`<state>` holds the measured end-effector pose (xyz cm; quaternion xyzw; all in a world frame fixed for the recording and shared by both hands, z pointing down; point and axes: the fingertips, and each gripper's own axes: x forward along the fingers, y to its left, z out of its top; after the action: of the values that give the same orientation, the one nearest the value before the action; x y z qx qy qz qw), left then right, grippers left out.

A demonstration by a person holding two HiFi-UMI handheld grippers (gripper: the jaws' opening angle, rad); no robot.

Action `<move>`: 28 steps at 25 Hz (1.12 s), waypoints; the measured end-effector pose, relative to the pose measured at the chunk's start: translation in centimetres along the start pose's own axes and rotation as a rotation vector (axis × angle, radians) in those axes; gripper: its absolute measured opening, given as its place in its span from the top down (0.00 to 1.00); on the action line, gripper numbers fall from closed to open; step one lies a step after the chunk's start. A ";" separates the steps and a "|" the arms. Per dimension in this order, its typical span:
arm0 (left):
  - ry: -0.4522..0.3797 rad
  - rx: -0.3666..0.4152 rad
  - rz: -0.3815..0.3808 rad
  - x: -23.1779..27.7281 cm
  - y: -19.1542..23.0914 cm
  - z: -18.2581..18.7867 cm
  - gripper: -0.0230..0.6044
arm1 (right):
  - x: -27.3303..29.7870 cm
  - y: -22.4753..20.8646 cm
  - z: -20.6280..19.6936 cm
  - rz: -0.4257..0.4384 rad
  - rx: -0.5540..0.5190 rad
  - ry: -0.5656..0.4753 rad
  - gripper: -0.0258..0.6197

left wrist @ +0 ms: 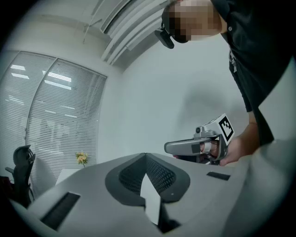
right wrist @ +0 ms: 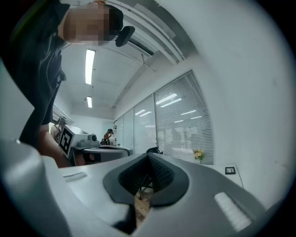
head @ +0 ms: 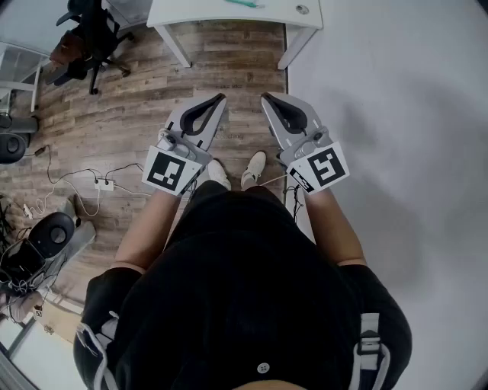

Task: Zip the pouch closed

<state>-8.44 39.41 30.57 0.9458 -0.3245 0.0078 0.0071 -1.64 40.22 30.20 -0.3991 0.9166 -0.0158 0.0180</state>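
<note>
Left gripper [head: 219, 99] and right gripper [head: 265, 98], jaws together

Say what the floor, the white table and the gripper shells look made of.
Floor: matte wood-look planks, grain and seams showing; possibly laminate. White table: smooth, painted-looking; core unclear. Shells of left gripper and right gripper: matte grey moulded plastic, by the look.

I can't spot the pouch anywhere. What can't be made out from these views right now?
- Pouch: it shows in no view.
- White table, head view: the top edge cuts off most of its surface, and the teal thing on it is too small to name.
- Floor below the person, head view: the black shirt covers it.
- Left tongs and right tongs, shut and empty: their views show only walls and blinds.
</note>
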 end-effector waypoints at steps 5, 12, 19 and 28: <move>0.008 0.001 0.003 -0.3 0.0 -0.6 0.95 | 0.0 0.3 -0.7 -0.001 0.008 0.012 0.94; 0.017 -0.001 0.010 -0.6 0.3 -0.9 0.95 | 0.0 0.3 -1.2 -0.003 0.029 0.016 0.94; 0.017 -0.005 0.007 -0.7 0.6 -1.1 0.95 | 0.2 0.2 -1.5 -0.009 0.041 0.023 0.94; 0.022 -0.002 0.008 -0.1 1.6 -1.1 0.95 | 0.9 -0.8 -1.8 -0.031 0.035 0.038 0.91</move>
<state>-9.48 38.22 31.72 0.9443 -0.3283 0.0181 0.0116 -1.76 39.01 31.98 -0.4125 0.9101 -0.0395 0.0072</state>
